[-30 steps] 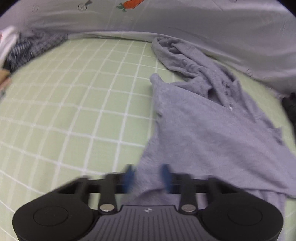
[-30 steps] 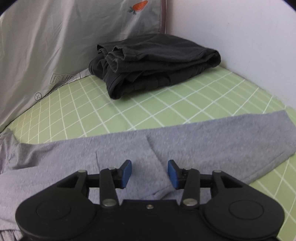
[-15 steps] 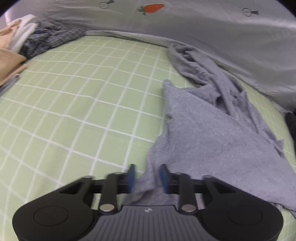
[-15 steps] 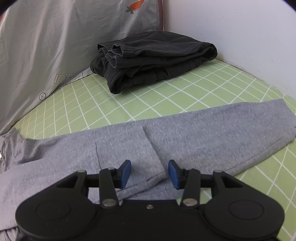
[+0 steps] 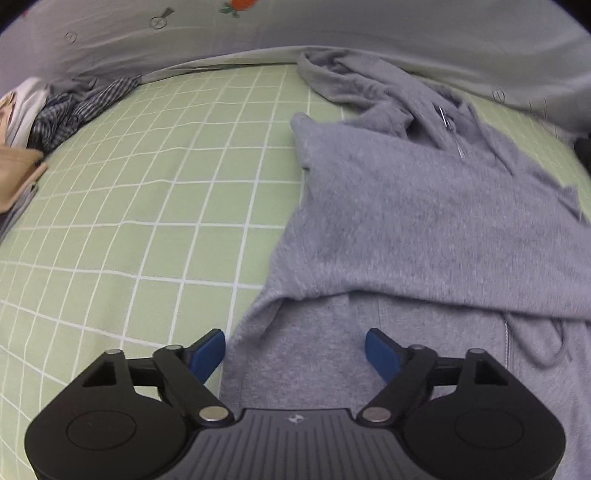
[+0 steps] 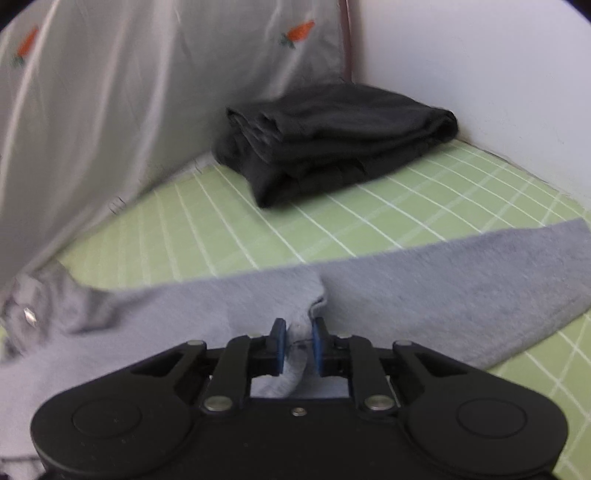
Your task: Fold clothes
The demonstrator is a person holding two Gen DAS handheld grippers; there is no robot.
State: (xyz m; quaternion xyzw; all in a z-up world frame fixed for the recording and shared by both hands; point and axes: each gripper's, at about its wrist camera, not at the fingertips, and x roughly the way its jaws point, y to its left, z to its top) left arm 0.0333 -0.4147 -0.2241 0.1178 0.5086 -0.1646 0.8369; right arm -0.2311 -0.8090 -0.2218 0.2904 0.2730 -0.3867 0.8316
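Observation:
A grey zip hoodie (image 5: 424, 214) lies partly folded on the green checked bed sheet (image 5: 129, 206), one side laid over its body. My left gripper (image 5: 294, 343) hovers over the hoodie's near left edge. Its jaws are opening wide, and the cloth lies flat under them, not pinched. In the right wrist view the hoodie's sleeve (image 6: 443, 280) stretches out to the right. My right gripper (image 6: 298, 328) is closing on a raised fold of the grey cloth where the sleeve meets the body, and its blue pads (image 6: 277, 339) pinch that fold.
A folded pile of black clothes (image 6: 332, 140) sits in the far corner by the white wall (image 6: 480, 55). Several unfolded garments (image 5: 70, 107) are heaped at the far left. A grey cloth with carrot prints (image 5: 332, 26) hangs along the back edge.
My left gripper let go of the hoodie's edge, spread its jaws wide and shifted over the cloth. My right gripper's jaws came together on a fold of grey cloth.

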